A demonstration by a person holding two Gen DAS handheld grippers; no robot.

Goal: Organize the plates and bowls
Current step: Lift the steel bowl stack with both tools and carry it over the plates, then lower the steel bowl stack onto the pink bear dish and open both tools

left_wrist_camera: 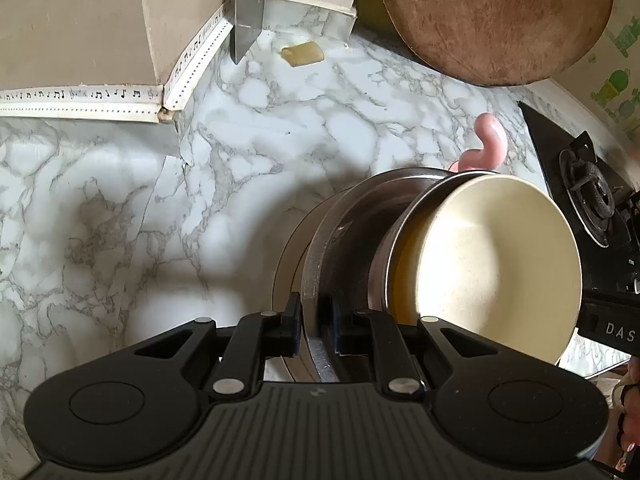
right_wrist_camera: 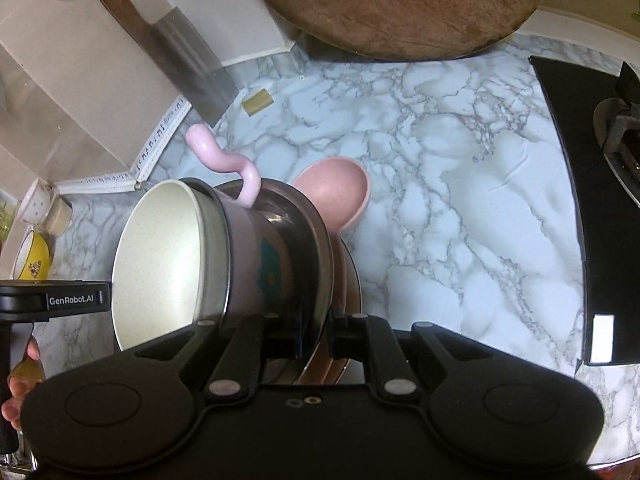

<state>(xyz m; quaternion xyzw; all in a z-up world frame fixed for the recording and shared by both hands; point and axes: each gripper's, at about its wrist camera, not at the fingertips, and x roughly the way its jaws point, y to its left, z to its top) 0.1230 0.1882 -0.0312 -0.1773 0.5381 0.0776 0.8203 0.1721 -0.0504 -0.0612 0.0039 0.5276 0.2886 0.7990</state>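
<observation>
**Stack of bowls and plates clamped from both sides**

Beneath both tongs lies a marble-pattern countertop. Ahead of the left gripper, a tiled wall corner with music-note trim meets the surface; a cleaver leans there. Beyond the grippers stands a round wooden board. A black gas stove sits to the far side of the right gripper.

Left gripper: jaws nearly together, clamped on the steel plate rim of the stack. Right gripper: jaws nearly together, clamped on the opposite rim. Between them, the tilted stack carries a cream bowl and a pink cup. A pink spoon shows just past the stack.
</observation>
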